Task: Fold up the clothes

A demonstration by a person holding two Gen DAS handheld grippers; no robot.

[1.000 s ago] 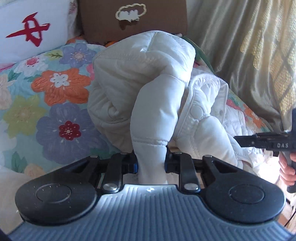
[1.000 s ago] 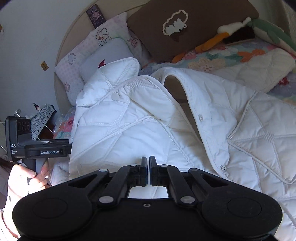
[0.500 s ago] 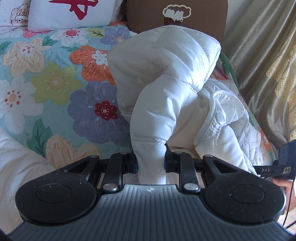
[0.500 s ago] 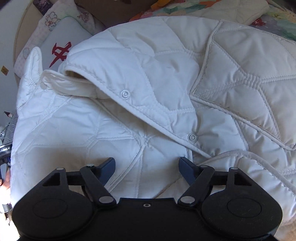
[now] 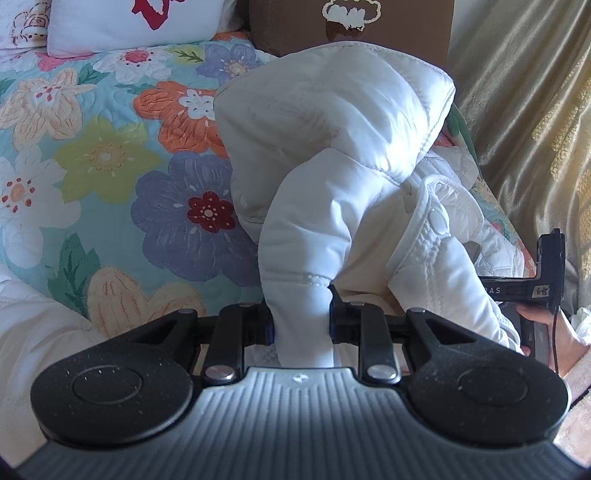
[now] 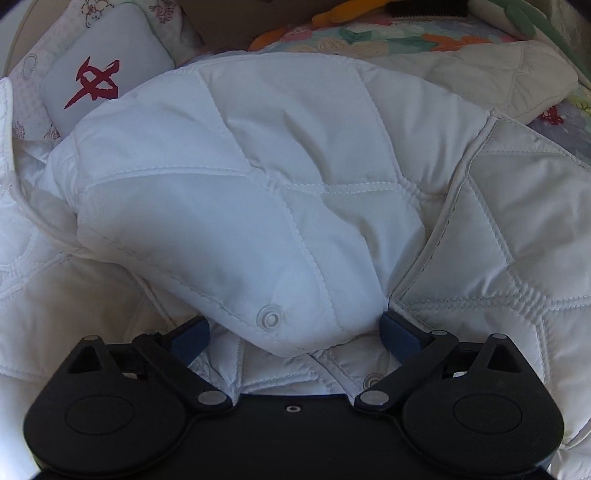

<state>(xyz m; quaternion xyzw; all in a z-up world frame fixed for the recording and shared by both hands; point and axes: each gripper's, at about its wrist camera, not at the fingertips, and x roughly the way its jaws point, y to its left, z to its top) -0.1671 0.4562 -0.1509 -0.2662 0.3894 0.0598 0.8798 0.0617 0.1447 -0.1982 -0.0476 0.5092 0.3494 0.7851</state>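
A white quilted jacket (image 5: 332,122) lies bunched on the bed. My left gripper (image 5: 301,325) is shut on its sleeve end, which stands up from the jaws like a column. In the right wrist view the jacket (image 6: 258,166) fills the frame. My right gripper (image 6: 295,328) sits low over it with its jaws opening wide. A folded front edge with a snap button (image 6: 270,316) lies between the blue fingertips (image 6: 192,332), which do not squeeze it. The right gripper's body (image 5: 546,280) and the hand (image 5: 561,339) holding it show at the right edge of the left wrist view.
A floral quilt (image 5: 110,166) covers the bed. At its head are a white pillow with a red mark (image 5: 140,22) and a brown cushion (image 5: 351,29). A gold curtain (image 5: 517,110) hangs on the right. A cream quilted piece (image 6: 498,74) lies beyond the jacket.
My right gripper went from shut to wide open and dropped close onto the jacket's front edge. The left gripper shifted a little and kept its hold on the sleeve.
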